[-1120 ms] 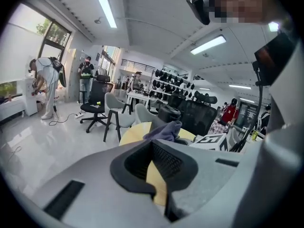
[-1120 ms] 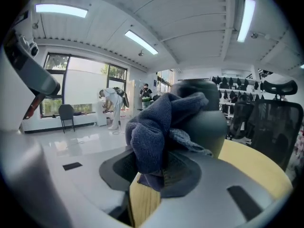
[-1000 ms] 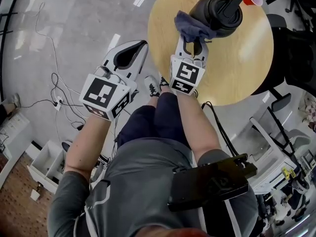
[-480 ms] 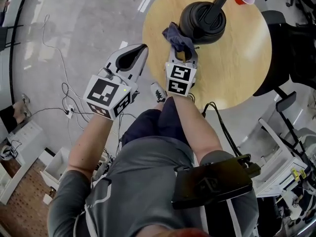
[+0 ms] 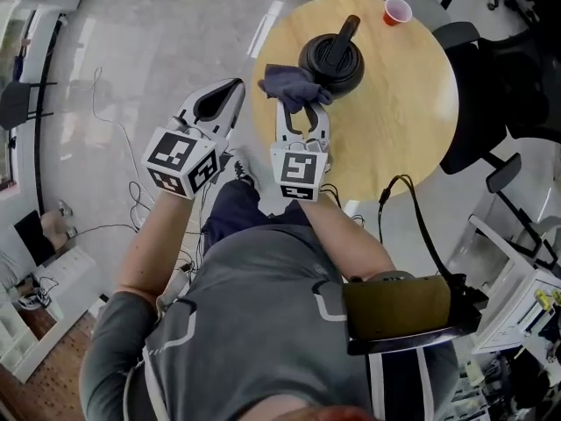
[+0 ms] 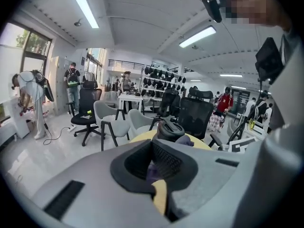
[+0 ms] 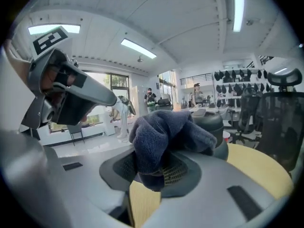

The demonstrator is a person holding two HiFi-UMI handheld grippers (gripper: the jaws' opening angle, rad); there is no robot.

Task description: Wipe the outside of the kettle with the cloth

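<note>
A black kettle (image 5: 331,60) with a lid handle stands on the round wooden table (image 5: 403,103). A dark blue cloth (image 5: 287,83) lies bunched against the kettle's left side, and my right gripper (image 5: 301,105) is shut on it. The right gripper view has the cloth (image 7: 164,134) filling the jaws, with the kettle (image 7: 216,127) just behind it. My left gripper (image 5: 233,89) hangs shut and holding nothing off the table's left edge, over the floor. From the left gripper view the kettle (image 6: 170,128) and the cloth (image 6: 188,139) show beyond its jaws.
A red cup (image 5: 397,10) stands at the table's far edge. Black office chairs (image 5: 491,86) stand to the right of the table. Cables (image 5: 114,147) trail over the grey floor at left. Chairs, desks and people fill the room in the left gripper view.
The right gripper still holds the cloth against the kettle's left side. The head camera has moved, so table and kettle sit further left and higher in view. The left gripper stays beside the table.
</note>
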